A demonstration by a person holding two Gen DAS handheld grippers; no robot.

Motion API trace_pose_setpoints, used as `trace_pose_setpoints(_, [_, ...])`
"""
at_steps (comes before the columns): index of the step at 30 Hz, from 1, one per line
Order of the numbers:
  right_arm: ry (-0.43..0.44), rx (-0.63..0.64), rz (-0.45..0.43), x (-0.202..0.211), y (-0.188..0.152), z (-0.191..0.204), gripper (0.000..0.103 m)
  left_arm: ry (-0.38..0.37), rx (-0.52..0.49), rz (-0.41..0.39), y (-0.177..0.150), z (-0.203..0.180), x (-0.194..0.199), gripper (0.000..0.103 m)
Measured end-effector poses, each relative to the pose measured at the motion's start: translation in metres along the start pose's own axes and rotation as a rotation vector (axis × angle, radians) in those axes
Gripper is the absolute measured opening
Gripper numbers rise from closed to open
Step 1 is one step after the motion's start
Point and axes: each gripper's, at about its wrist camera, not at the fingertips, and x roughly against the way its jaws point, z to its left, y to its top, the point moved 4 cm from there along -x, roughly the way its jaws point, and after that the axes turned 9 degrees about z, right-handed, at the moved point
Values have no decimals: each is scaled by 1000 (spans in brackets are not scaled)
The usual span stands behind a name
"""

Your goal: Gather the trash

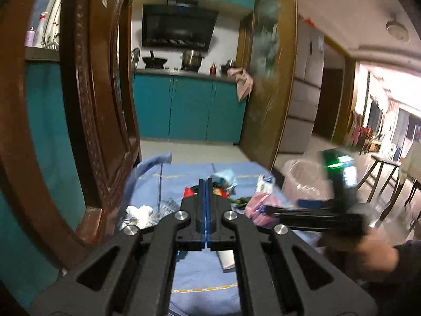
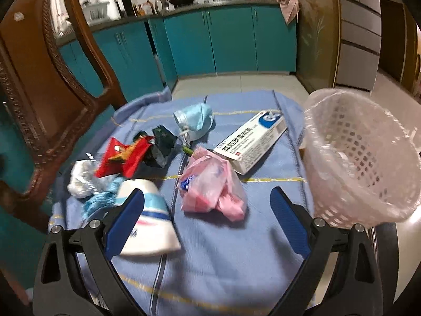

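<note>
My right gripper [image 2: 208, 208] is spread wide and empty, low in the right wrist frame; my left gripper [image 1: 205, 184] is clenched on nothing. The trash lies mid-frame on the blue quilted cloth [image 2: 210, 250]: one pink plastic bag [image 2: 213, 187], one white medicine box [image 2: 250, 142], one blue face mask [image 2: 194, 121], one red snack wrapper [image 2: 123, 158], one dark crumpled packet [image 2: 160, 144], one white tissue wad [image 2: 81, 179], one white tube [image 2: 147, 218]. One pink lattice bin [image 2: 360, 158] stands at right. The limp bag could slip if I pinch only loose film.
</note>
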Motion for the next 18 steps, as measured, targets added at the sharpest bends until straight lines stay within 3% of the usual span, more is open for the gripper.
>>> trace_pose_setpoints(1, [-4, -4, 18, -10, 2, 0, 91, -2, -4, -6, -2, -1, 3, 1])
trace_pose_setpoints(3, [3, -9, 53, -21, 2, -1, 74, 6, -19, 6, -5, -3, 2, 1])
trace_pose_setpoints(4, [14, -12, 75, -25, 0, -1, 59, 14, -26, 19, -7, -4, 0, 1])
trace_pose_setpoints(8, [102, -56, 77, -8, -7, -5, 45, 71, -26, 171, -20, 5, -27, 5])
trace_pose_setpoints(9, [110, -55, 61, 0, -9, -5, 44, 80, -18, 207, -22, 9, -35, 11])
trace_pose_setpoints(10, [116, -54, 47, 7, -11, -5, 42, 83, -19, 222, -22, 11, -41, 37])
trace_pose_setpoints(11, [123, -48, 23, 19, -14, -5, 41, 104, -26, 233, -20, 16, -48, 69])
trace_pose_setpoints(12, [127, -42, 5, 28, -16, -5, 41, 123, -32, 231, -19, 18, -51, 79])
trace_pose_setpoints(18, [164, -51, -65, 63, -30, -13, 40, 147, -131, 298, -17, 18, -87, 83])
